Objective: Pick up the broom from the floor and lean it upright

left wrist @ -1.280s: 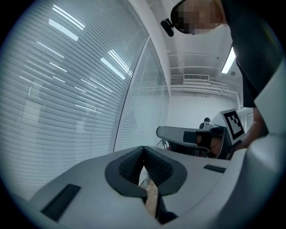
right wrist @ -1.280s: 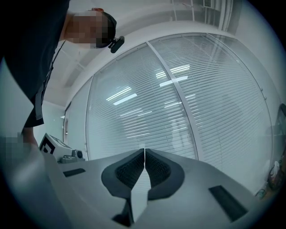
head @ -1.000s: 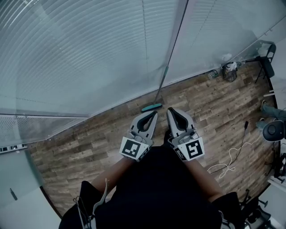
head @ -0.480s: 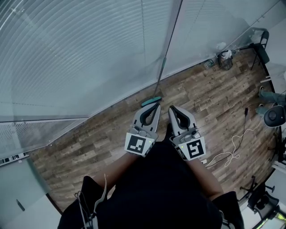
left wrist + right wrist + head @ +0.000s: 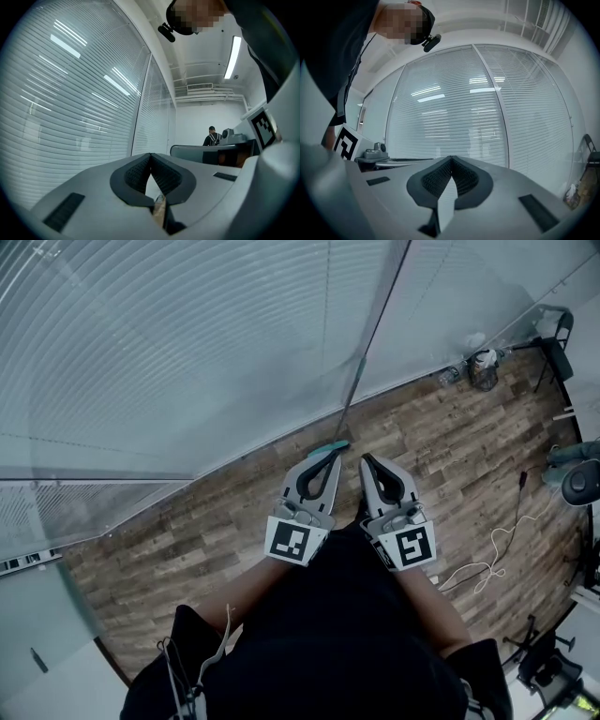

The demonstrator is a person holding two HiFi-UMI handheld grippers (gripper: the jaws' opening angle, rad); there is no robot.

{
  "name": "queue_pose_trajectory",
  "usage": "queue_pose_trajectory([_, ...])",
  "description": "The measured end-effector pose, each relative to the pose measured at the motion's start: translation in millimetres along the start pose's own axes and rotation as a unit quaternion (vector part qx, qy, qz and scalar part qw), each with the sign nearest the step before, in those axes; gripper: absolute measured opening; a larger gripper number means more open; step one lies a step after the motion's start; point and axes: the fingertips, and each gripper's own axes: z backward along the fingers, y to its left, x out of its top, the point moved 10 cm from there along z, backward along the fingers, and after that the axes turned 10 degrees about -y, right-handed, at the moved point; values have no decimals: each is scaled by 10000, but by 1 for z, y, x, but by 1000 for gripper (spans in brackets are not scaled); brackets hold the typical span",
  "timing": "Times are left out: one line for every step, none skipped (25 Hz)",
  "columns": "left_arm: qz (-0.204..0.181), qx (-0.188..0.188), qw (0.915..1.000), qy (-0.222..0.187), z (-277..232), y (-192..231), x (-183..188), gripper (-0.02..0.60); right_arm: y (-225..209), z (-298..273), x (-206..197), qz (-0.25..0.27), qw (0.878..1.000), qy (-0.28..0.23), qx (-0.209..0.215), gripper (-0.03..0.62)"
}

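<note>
My left gripper [image 5: 334,456] and right gripper [image 5: 367,458] had jaws together, empty. The broom [image 5: 352,404] leaned upright on the glass wall [image 5: 187,352], head at the floor's [image 5: 187,521] edge; drawing back without brushing it seemed wisest.

broom [image 5: 343,420] on floor [image 5: 187,521], against wall [image 5: 187,352] behind
</note>
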Motion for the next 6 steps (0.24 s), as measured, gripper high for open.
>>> queue_pose_trajectory([-14,10,10000,-17,1,2,0,18,1,-3,-1,10,10000,61,5,18])
queue_pose_trajectory([-27,25,10000,-32,2,5,0,18,3,-6,-3,23,9999,116,22,18])
queue_pose_trajectory([-39,42,10000,-41,4,7,0,18,5,-9,-4,33,9999,147,46,18])
queue_pose_trajectory([-52,58,10000,-42,6,10,1,18,8,-12,-4,39,9998,158,70,18])
queue_pose_trajectory([-66,71,9999,-39,9,13,1,18,11,-15,-5,44,9998,159,93,17])
queue_pose_trajectory([-81,83,9999,-35,11,16,1,18,13,-18,-5,48,9998,155,114,18])
